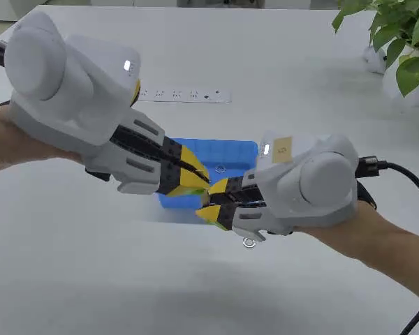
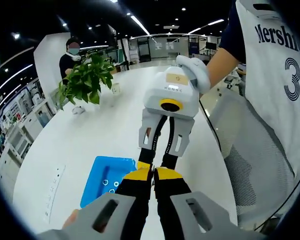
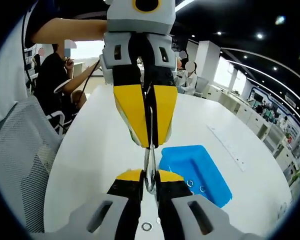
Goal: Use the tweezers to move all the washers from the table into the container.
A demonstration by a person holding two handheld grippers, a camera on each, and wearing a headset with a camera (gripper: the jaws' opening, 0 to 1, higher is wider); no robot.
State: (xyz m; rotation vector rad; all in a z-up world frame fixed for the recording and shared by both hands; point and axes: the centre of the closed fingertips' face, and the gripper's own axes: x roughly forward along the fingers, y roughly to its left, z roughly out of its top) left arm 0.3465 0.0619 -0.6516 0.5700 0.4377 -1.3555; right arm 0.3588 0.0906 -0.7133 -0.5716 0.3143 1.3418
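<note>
The tweezers point(image 3: 150, 159) are caught between two sets of jaws meeting tip to tip, both closed on them. Their points are hidden, so I cannot tell whether they are open or pinched. The left gripper point(image 3: 150, 142) and right gripper point(image 3: 150, 176) hover over the blue container point(image 3: 187, 157), which holds some washers point(image 3: 190, 183). A loose washer point(image 3: 146, 226) lies on the table point(image 3: 90, 165) nearby. I'd want one gripper holding firmly before the other lets go.

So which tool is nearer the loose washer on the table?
Right. The right tool hangs close over the washer; the left tool sits farther back, by the blue container. Both hold the tweezers.
</note>
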